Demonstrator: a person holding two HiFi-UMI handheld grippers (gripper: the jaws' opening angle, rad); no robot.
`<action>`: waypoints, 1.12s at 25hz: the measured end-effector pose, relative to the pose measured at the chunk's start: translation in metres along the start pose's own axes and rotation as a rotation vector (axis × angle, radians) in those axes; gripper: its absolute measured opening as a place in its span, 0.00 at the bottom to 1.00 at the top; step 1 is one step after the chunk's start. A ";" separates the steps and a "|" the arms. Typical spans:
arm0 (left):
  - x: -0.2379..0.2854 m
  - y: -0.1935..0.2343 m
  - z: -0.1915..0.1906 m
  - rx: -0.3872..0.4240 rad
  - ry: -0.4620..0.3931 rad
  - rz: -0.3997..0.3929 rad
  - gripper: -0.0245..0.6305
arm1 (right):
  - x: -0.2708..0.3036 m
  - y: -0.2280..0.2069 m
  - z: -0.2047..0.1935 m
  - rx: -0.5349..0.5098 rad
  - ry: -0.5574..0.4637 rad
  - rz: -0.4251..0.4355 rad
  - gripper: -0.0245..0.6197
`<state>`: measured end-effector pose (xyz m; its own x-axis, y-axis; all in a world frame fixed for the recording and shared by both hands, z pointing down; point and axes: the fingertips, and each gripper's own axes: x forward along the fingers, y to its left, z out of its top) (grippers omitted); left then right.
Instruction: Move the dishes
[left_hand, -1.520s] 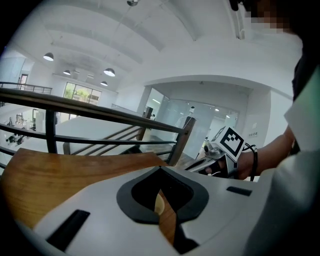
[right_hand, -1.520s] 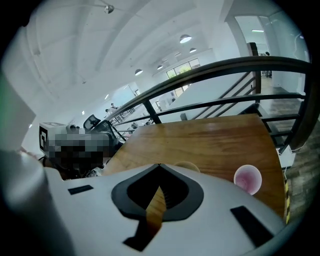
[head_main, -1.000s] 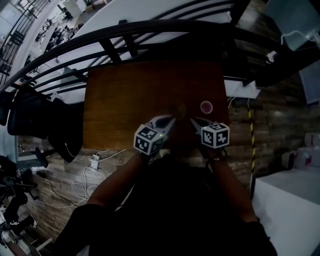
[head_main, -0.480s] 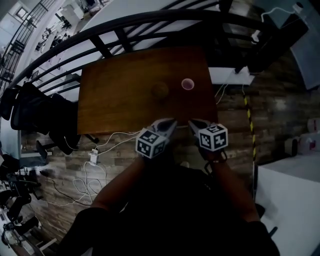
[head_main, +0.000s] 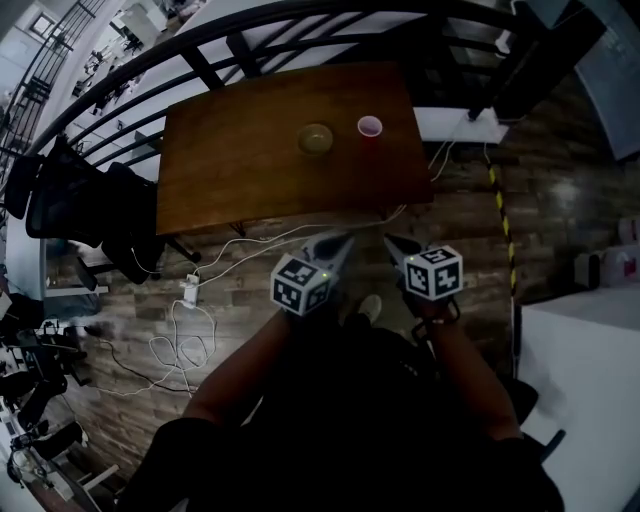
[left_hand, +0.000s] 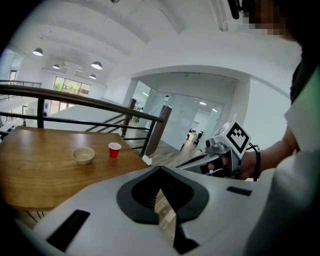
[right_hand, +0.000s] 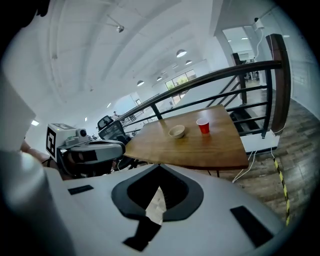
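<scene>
A beige bowl (head_main: 316, 138) and a red cup (head_main: 369, 126) stand side by side near the far edge of a brown wooden table (head_main: 230, 170). Both grippers hang over the floor, short of the table's near edge and well away from the dishes. My left gripper (head_main: 338, 242) and right gripper (head_main: 393, 243) point toward the table, jaws together and empty. In the left gripper view the bowl (left_hand: 83, 155) and cup (left_hand: 114, 149) sit far ahead, with the right gripper (left_hand: 192, 161) alongside. In the right gripper view the bowl (right_hand: 176, 132) sits left of the cup (right_hand: 203, 126).
A black railing (head_main: 300, 35) runs behind the table. Black office chairs (head_main: 90, 215) stand at its left. Cables and a power strip (head_main: 190, 298) lie on the wooden floor below the near edge. Yellow-black tape (head_main: 500, 225) marks the floor at right, beside a white surface (head_main: 590, 380).
The table with the bowl and cup has slid up and away in the head view, so I stand farther back from it. Both grippers stay shut, side by side.
</scene>
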<state>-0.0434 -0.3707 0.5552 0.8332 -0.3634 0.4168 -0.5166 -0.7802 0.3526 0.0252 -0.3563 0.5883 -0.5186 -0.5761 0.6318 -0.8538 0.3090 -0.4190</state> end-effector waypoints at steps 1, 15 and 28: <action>-0.007 -0.002 -0.003 -0.001 -0.003 -0.002 0.03 | 0.000 0.005 -0.005 -0.001 0.000 -0.004 0.05; -0.101 -0.050 -0.059 0.071 0.032 -0.202 0.03 | -0.034 0.097 -0.088 0.107 -0.095 -0.178 0.05; -0.109 -0.208 -0.130 0.201 0.173 -0.559 0.03 | -0.165 0.122 -0.221 0.352 -0.248 -0.460 0.05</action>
<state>-0.0528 -0.1029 0.5451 0.9144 0.2032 0.3502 0.0506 -0.9155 0.3992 -0.0039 -0.0560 0.5768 -0.0396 -0.7622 0.6461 -0.8987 -0.2555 -0.3564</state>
